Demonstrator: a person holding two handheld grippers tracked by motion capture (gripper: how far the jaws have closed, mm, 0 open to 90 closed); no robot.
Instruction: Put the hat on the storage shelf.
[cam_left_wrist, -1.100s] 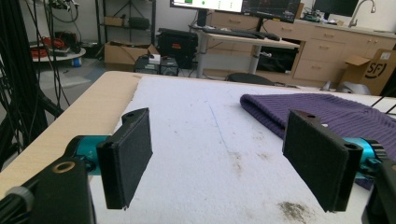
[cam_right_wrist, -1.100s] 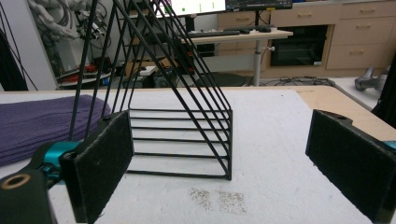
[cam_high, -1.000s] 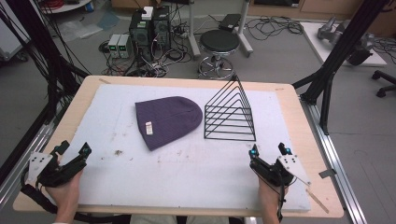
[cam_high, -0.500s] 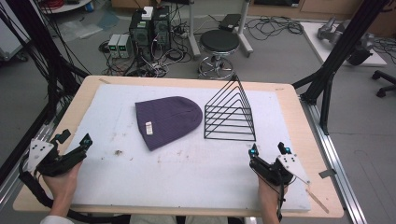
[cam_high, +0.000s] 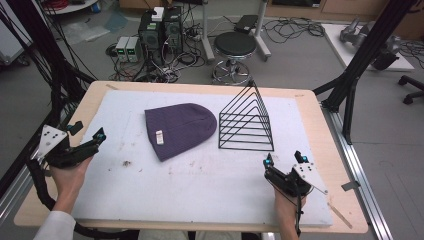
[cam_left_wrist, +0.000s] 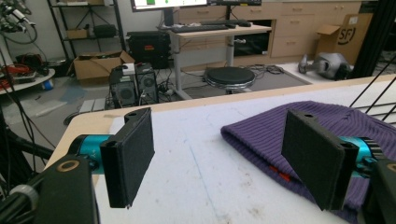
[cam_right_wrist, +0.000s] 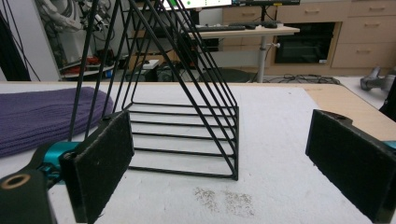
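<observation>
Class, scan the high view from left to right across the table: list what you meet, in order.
left hand-held gripper → purple beanie → black wire rack → right hand-held gripper

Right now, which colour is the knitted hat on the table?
Purple; the hat shows best in the high view.

Even, bright room light falls from above, so the white mat on the pale wooden table (cam_high: 215, 185) shows almost no glare and the purple ribbed knit beanie (cam_high: 180, 129) and black wire triangular rack (cam_high: 247, 122) cast only faint, soft shadows. The high view is a little soft and grainy, with straight edges bowing slightly toward the corners. In both gripper views the near black padded jaws look slightly blurred, while the office furniture behind stays reasonably sharp.
</observation>
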